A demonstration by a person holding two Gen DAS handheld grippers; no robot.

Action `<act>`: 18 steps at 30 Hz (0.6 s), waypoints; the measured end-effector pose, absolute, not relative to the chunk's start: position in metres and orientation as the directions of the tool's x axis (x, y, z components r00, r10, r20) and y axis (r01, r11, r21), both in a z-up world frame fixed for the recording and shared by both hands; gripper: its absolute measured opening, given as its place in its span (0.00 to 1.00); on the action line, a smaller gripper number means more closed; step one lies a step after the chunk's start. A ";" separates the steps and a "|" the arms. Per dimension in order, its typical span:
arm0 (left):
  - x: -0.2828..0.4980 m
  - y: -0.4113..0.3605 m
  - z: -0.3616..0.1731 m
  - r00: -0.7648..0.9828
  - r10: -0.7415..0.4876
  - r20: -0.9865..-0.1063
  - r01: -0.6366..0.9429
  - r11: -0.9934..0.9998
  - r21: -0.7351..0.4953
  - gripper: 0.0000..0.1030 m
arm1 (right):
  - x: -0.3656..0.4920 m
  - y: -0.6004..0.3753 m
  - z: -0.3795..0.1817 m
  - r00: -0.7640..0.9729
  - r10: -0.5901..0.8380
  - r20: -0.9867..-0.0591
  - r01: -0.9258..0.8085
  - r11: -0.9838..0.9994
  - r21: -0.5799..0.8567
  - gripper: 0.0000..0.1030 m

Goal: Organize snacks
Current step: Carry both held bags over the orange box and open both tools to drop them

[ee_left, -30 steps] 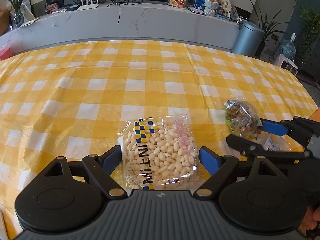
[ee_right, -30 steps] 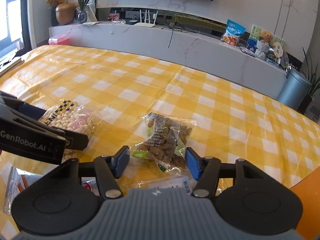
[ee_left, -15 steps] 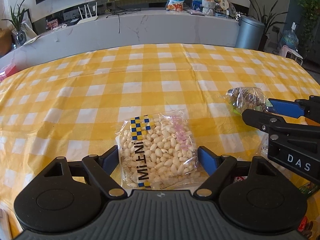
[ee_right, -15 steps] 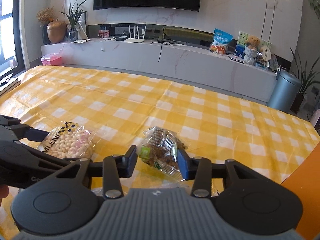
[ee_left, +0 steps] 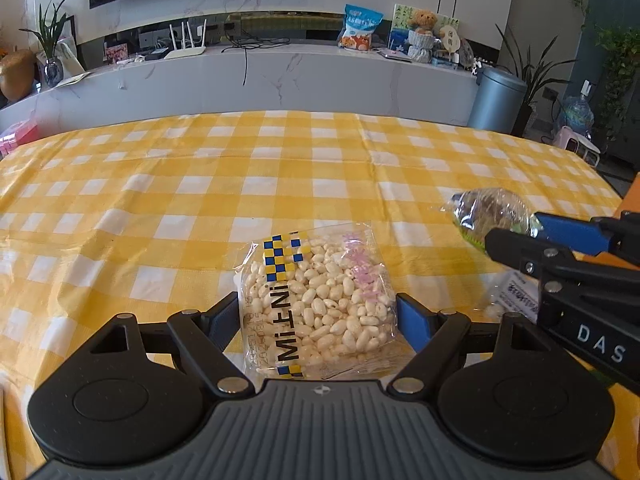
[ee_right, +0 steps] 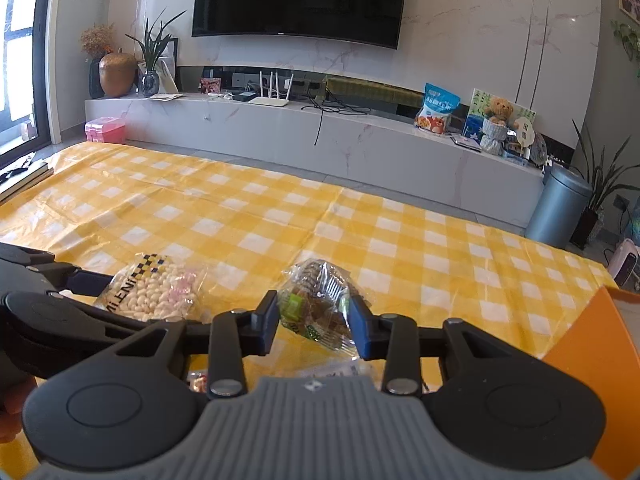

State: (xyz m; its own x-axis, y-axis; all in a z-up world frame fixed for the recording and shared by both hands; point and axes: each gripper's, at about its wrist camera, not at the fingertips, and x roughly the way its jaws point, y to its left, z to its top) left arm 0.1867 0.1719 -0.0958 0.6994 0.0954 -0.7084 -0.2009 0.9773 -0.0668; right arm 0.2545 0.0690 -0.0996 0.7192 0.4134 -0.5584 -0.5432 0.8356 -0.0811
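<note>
A clear bag of white puffed snacks [ee_left: 320, 300] with a blue and yellow check label sits between the fingers of my left gripper [ee_left: 318, 316], which is shut on its sides and holds it above the yellow checked tablecloth [ee_left: 240, 168]. The bag also shows in the right wrist view [ee_right: 154, 288]. My right gripper [ee_right: 314, 322] is shut on a clear bag of brown snacks [ee_right: 318, 304] and holds it off the table. That bag shows at the right of the left wrist view [ee_left: 490, 212].
An orange box [ee_right: 596, 364] stands at the right table edge. More snack packets [ee_left: 514, 296] lie on the cloth under the right gripper. Beyond the table stand a marble TV counter [ee_right: 360, 140] and a grey bin [ee_right: 560, 204].
Both grippers have risen and tilted up with their bags. The right gripper's fingers have closed in on the brown snack bag and lifted it off the cloth.
</note>
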 end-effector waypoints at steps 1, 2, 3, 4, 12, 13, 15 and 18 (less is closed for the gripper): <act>0.185 0.171 -0.094 0.702 0.093 -0.706 -0.198 0.978 -0.068 0.91 | 0.252 0.067 -0.099 0.718 0.413 -0.560 -0.541 0.838 -0.076 0.35; 0.183 0.169 -0.092 0.704 0.091 -0.705 -0.196 0.978 -0.070 0.91 | 0.249 0.064 -0.097 0.719 0.413 -0.559 -0.539 0.839 -0.073 0.35; 0.180 0.168 -0.090 0.706 0.089 -0.702 -0.195 0.978 -0.072 0.91 | 0.246 0.062 -0.095 0.720 0.413 -0.558 -0.539 0.839 -0.073 0.34; 0.177 0.166 -0.088 0.710 0.087 -0.699 -0.195 0.978 -0.076 0.91 | 0.242 0.060 -0.094 0.720 0.414 -0.556 -0.538 0.840 -0.073 0.34; 0.153 0.150 -0.061 0.743 0.042 -0.668 -0.173 0.976 -0.132 0.91 | 0.209 0.031 -0.063 0.740 0.409 -0.534 -0.521 0.851 -0.070 0.34; 0.150 0.147 -0.057 0.747 0.042 -0.664 -0.169 0.977 -0.129 0.91 | 0.206 0.026 -0.058 0.742 0.408 -0.532 -0.517 0.853 -0.068 0.34; 0.146 0.140 -0.050 0.756 0.037 -0.653 -0.156 0.980 -0.125 0.91 | 0.199 0.016 -0.047 0.750 0.404 -0.524 -0.507 0.859 -0.063 0.34; 0.140 0.128 -0.039 0.771 0.026 -0.636 -0.134 0.984 -0.122 0.91 | 0.187 -0.001 -0.032 0.769 0.392 -0.504 -0.490 0.869 -0.072 0.34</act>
State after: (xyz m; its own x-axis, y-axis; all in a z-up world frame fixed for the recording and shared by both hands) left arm 0.1401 0.1283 -0.0389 0.7709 0.0258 -0.6364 -0.1335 0.9835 -0.1219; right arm 0.1869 -0.0013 -0.0315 0.7692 0.3923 -0.5043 -0.4902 0.8686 -0.0720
